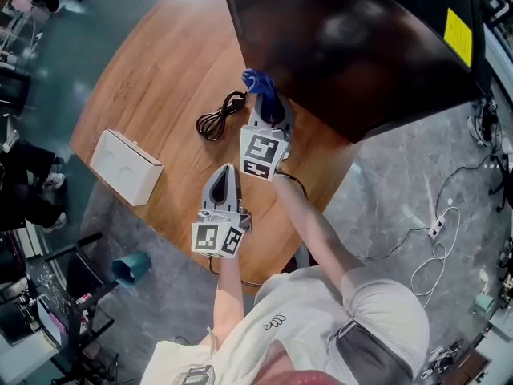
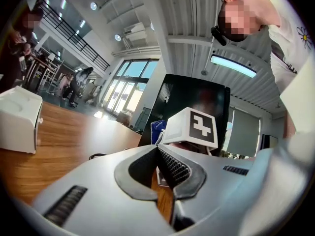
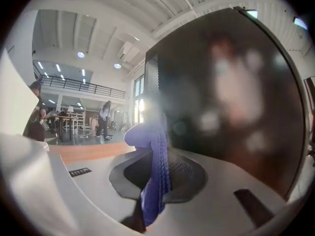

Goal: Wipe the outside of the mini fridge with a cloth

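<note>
**Right claw on cloth at fridge corner; left claw shut, empty**

Found the right gripper (image 1: 263, 95) clamped on the blue cloth (image 1: 258, 79). Confirmed in the right gripper view: fabric pinched between both pads, bunched past the tips and trailing down behind them.

Logged the mini fridge (image 1: 353, 46), black and glossy, standing at the far right edge of the desk (image 1: 160, 70). Placed the cloth just beside the fridge's near left corner, ahead of the claw tips. Could not settle from any view whether cloth and fridge wall touch. Noted the dark wall filling the right half of the right gripper view, very close.

Found the left gripper (image 1: 226, 173) nearer the desk's front edge, well apart from the fridge, behind and left of the right one. Read its jaws in the left gripper view as brought together at the tips, with nothing between them.

Also recorded a coiled black cable (image 1: 218, 117) on the desk just left of the right gripper, and a white box (image 1: 126, 167) at the desk's left edge.
</note>
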